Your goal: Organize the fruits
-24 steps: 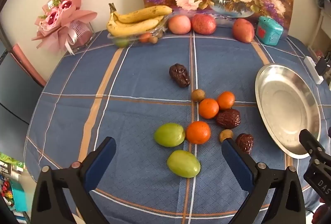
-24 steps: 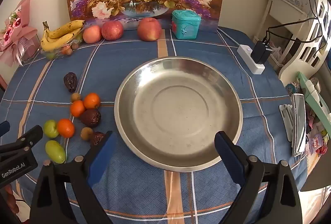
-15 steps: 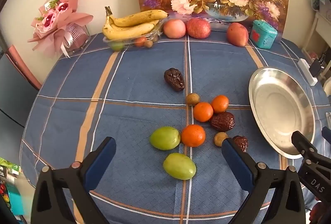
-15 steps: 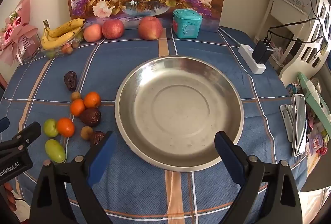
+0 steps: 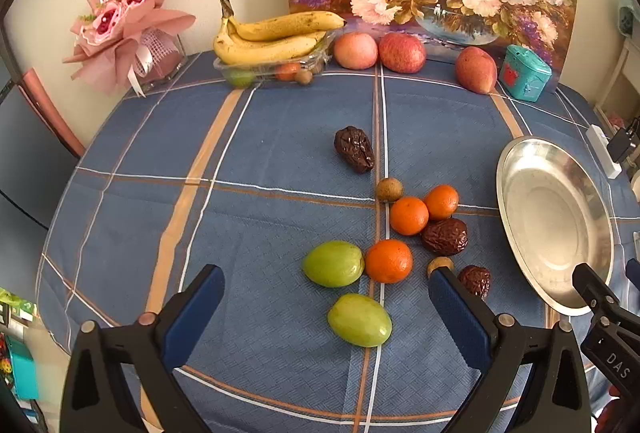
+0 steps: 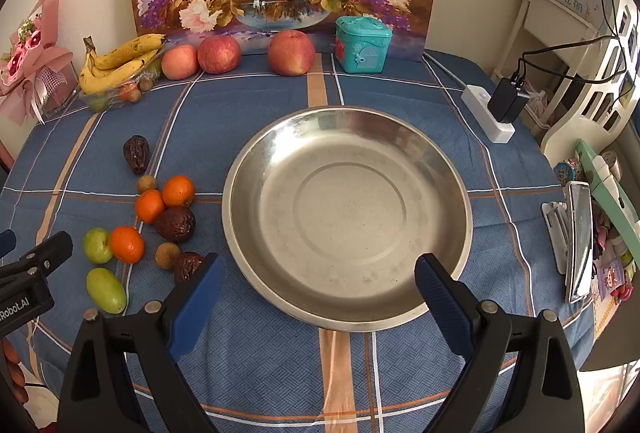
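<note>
Left claw's finger (image 5: 460, 309) partly hides a longan (image 5: 439, 265) (small, brown).

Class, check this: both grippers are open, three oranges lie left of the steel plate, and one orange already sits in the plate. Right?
Not quite. The steel plate holds nothing, as the right wrist view shows. Both the left gripper and right gripper are open, and three oranges lie left of it.

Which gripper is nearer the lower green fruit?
Left. The left gripper frames the green fruit between open jaws; the right gripper sits over the steel plate.
</note>
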The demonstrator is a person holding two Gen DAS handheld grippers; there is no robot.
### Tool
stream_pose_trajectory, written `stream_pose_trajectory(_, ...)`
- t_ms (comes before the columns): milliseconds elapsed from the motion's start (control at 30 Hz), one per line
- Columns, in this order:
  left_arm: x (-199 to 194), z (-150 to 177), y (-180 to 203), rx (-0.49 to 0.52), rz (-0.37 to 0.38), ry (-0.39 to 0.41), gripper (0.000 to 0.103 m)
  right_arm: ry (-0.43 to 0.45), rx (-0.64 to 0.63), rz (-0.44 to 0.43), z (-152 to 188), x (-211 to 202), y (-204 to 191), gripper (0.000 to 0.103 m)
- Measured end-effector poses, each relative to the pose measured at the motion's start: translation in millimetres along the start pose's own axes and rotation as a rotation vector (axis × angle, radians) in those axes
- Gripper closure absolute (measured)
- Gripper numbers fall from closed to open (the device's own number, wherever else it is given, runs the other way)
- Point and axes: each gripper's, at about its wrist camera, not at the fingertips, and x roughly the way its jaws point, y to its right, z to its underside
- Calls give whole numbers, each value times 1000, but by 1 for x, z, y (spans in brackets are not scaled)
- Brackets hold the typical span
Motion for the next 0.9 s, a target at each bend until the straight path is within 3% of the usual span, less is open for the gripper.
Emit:
stream_pose_trajectory(267,2,0,-3,-13,-22,-8,0,0,2,-2,-1,0,0,8)
stream_pose_trajectory(900,3,-2,-5,-29,4,-13,0,1,8,-7,0,0,1,8)
